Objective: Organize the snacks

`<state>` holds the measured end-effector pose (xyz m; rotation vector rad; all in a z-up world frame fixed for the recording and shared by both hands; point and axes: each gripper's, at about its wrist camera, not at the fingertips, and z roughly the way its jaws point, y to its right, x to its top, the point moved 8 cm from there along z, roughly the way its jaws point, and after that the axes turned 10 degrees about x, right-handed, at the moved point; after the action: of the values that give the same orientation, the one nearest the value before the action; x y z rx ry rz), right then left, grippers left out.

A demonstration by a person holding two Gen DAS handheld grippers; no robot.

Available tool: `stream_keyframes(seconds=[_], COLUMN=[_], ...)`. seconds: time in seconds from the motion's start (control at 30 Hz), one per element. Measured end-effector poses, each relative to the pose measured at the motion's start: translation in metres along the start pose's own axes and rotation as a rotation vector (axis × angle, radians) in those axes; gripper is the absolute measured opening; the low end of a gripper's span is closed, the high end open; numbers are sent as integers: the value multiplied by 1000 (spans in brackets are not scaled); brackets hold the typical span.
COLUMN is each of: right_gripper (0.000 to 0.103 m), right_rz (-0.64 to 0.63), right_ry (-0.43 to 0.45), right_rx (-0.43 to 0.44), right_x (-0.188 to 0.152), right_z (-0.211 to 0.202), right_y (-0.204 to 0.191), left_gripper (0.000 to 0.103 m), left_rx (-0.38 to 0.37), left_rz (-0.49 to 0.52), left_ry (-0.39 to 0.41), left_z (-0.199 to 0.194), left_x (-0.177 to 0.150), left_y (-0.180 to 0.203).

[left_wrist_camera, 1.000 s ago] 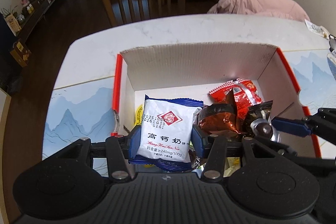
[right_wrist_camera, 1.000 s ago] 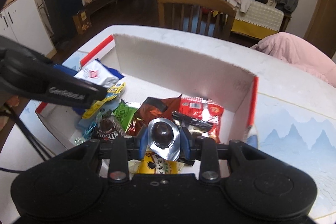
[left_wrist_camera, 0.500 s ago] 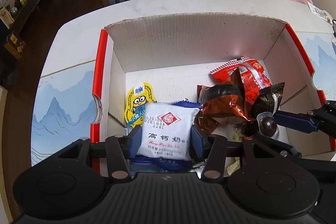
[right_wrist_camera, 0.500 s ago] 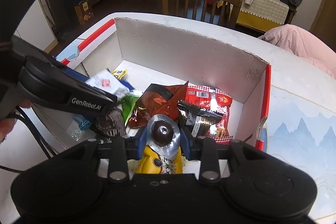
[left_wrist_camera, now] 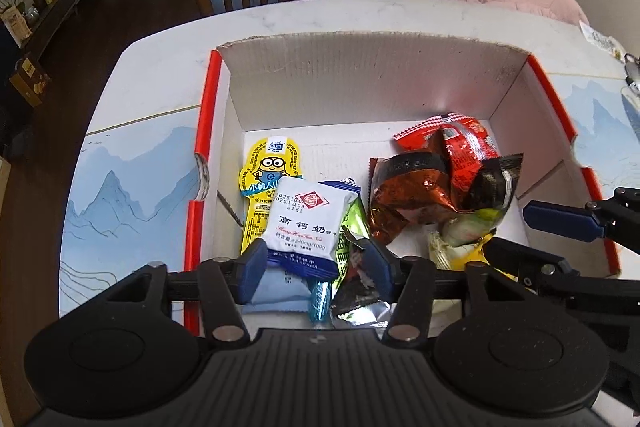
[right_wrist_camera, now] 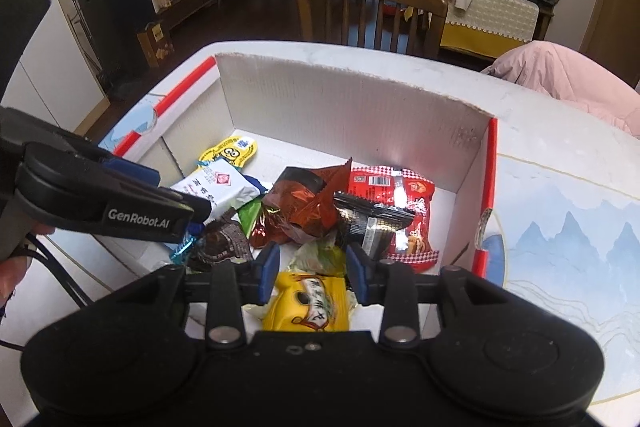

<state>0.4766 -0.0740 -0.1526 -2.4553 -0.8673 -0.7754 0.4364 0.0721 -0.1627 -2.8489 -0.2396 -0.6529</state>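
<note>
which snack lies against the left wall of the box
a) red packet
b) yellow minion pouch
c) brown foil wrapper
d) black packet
b, the yellow minion pouch lies flat on the floor of the box nearest its left wall, while the red, black and brown packs are piled toward the right side.

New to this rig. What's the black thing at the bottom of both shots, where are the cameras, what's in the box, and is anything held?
No robot here: a person carries a hand-held gripper in each hand, each with a fisheye camera looking along its blue fingers. The black bulk is the gripper body.

Left view: the left hand-held gripper is open over the white biscuit packet, which lies in the cardboard box on the table.

Right view: the right hand-held gripper is open and empty above the yellow packet. Red and brown wrappers are piled behind.
</note>
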Motion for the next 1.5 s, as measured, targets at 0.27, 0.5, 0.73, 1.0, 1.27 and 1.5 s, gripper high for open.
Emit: stream_keyframes(seconds=[0.27, 0.5, 0.73, 1.0, 1.27, 1.5], right_gripper=[42, 79, 93, 101, 103, 103], right_rz=[2, -3, -17, -6, -4, 13], right_ry=[66, 145, 209, 265, 306, 341], right_rx=[20, 32, 51, 39, 44, 67], right_x=[3, 6, 2, -8, -24, -38], right_z=[-26, -54, -84, -110, -132, -148], right_y=[-13, -31, -47, -55, -66, -73], left_gripper=[61, 64, 65, 70, 76, 89], left_rx=[-13, -39, -56, -92, -115, -125], left_rz=[-23, -33, -54, -74, -104, -138], left_ry=[66, 136, 188, 245, 307, 351], left_z=[-32, -66, -97, -130, -161, -182], left_x=[-8, -18, -32, -51, -73, -90], left_y=[-10, -15, -21, -24, -30, -38])
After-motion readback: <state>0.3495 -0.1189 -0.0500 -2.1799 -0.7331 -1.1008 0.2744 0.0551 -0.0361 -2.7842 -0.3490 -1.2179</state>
